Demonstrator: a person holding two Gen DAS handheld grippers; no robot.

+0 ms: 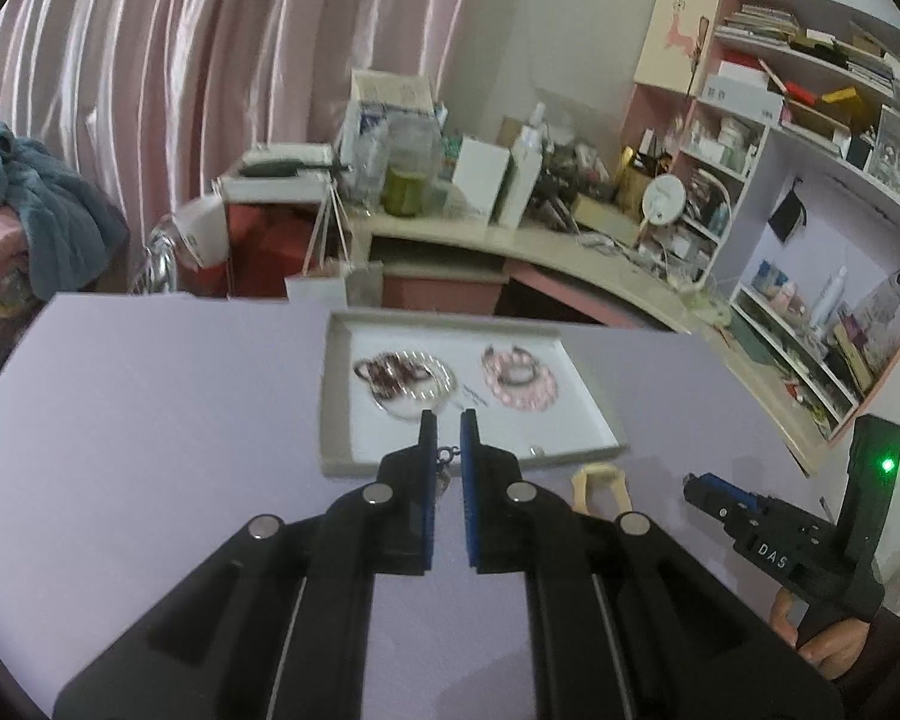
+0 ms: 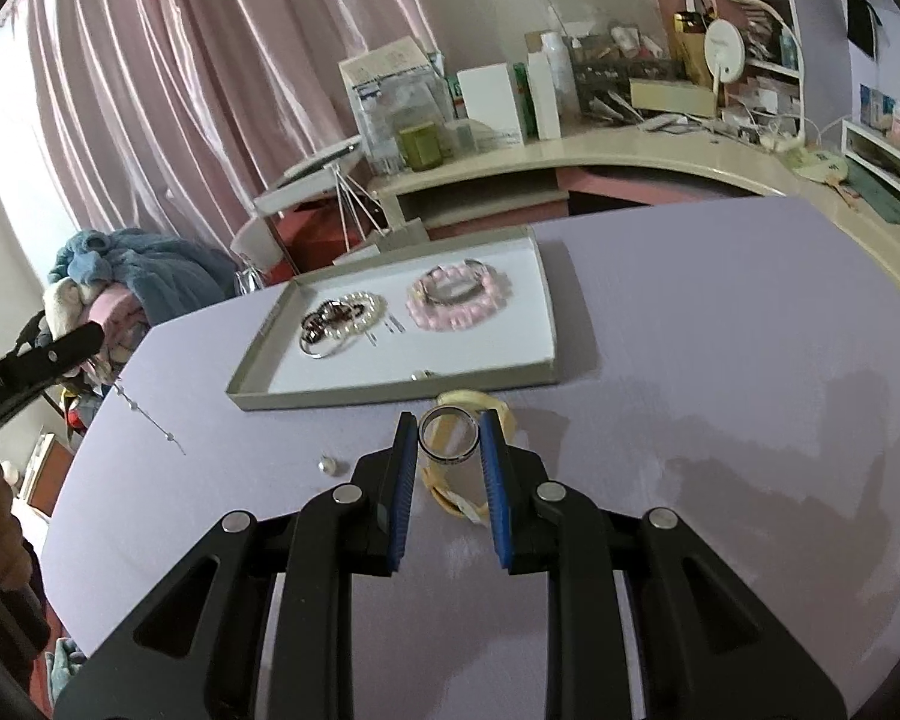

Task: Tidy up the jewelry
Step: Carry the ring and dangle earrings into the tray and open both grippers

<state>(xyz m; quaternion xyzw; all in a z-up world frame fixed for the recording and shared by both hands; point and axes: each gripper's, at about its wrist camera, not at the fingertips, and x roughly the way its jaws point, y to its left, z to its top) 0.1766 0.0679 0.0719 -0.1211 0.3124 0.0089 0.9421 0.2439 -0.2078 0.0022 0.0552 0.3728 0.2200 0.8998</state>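
A grey tray [image 1: 337, 414] [image 2: 270, 387] with a white floor holds a pearl and dark bead bracelet pile [image 1: 403, 380] [image 2: 339, 319] and a pink bead bracelet [image 1: 519, 381] [image 2: 457, 299]. My left gripper [image 1: 449, 427] is nearly shut on a thin chain with a dark clasp [image 1: 447, 455], just above the tray's near edge. My right gripper [image 2: 450, 429] is shut on a silver bangle [image 2: 448, 437], held above a cream bangle [image 2: 498, 414] [image 1: 600, 483] on the lilac table. The right gripper also shows in the left wrist view [image 1: 699, 489].
A thin chain necklace [image 2: 147, 414] and a small pearl earring [image 2: 328, 467] lie on the table left of the tray. A small stud [image 2: 421, 375] lies in the tray's near edge. A cluttered desk [image 1: 510, 234] and shelves [image 1: 810, 180] stand behind.
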